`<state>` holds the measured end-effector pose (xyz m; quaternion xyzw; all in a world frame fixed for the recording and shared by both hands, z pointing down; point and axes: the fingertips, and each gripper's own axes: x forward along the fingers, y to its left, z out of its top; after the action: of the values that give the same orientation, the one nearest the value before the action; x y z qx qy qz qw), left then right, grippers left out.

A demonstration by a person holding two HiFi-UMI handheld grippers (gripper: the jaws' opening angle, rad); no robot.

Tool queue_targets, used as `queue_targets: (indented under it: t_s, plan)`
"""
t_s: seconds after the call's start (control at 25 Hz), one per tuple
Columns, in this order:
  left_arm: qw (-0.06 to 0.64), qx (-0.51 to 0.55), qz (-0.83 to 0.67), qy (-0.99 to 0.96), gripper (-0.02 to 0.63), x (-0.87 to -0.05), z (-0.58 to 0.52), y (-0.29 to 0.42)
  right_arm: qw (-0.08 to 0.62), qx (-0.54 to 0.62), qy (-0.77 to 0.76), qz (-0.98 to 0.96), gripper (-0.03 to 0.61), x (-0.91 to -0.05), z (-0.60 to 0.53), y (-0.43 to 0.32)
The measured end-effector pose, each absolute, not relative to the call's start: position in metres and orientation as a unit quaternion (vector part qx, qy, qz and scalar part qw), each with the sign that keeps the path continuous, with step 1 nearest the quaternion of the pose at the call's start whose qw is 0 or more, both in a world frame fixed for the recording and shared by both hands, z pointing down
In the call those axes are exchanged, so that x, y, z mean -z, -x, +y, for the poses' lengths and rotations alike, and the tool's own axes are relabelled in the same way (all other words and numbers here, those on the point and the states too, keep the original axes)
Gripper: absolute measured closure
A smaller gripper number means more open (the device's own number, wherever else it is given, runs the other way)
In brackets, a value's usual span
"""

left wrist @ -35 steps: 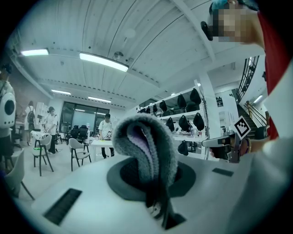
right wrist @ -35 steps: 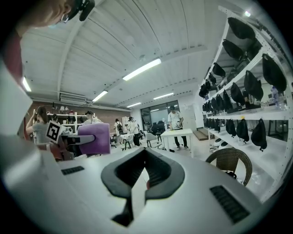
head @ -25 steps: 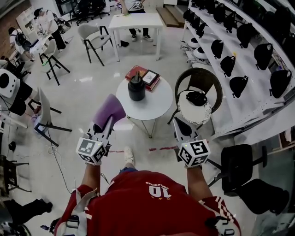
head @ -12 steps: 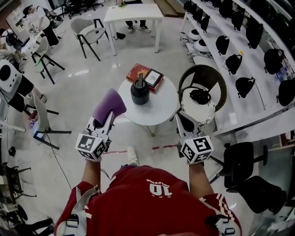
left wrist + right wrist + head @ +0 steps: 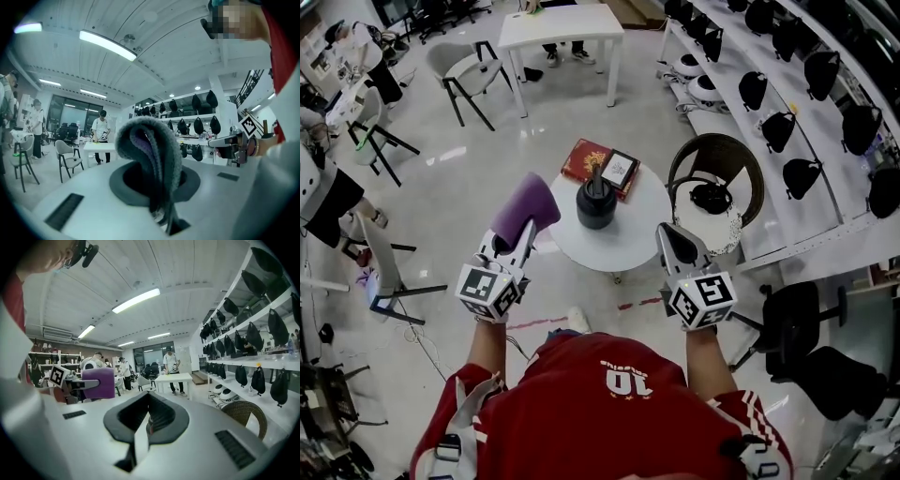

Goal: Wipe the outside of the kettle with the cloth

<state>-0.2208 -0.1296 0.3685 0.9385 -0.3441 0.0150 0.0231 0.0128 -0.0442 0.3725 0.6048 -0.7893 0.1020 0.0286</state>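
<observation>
purple cloth is clamped in the closed jaws of the left gripper, held apart from the black kettle, which stands upright on the round table, long axis vertical, spout direction not discernible. the jaws of the right gripper are together on nothing. the approach is judged in hand; the cloth must next be brought against the kettle's wall.

Purple cloth, black kettle
</observation>
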Motion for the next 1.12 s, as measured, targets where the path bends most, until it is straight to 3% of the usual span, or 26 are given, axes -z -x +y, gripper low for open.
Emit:
queue_targets:
  t_s: [0.52,1.12]
  plan:
    - [0.054,-0.033,-0.317,-0.946,0.569,-0.395,-0.191,0.227,0.06,-0.107,-0.63,-0.767,0.561,-0.38,-0.079,0.005]
    - [0.091,-0.069,-0.353,-0.929,0.569,-0.445,-0.222,0.174,0.031,-0.098,-0.573,-0.813,0.561,-0.388,-0.13,-0.032]
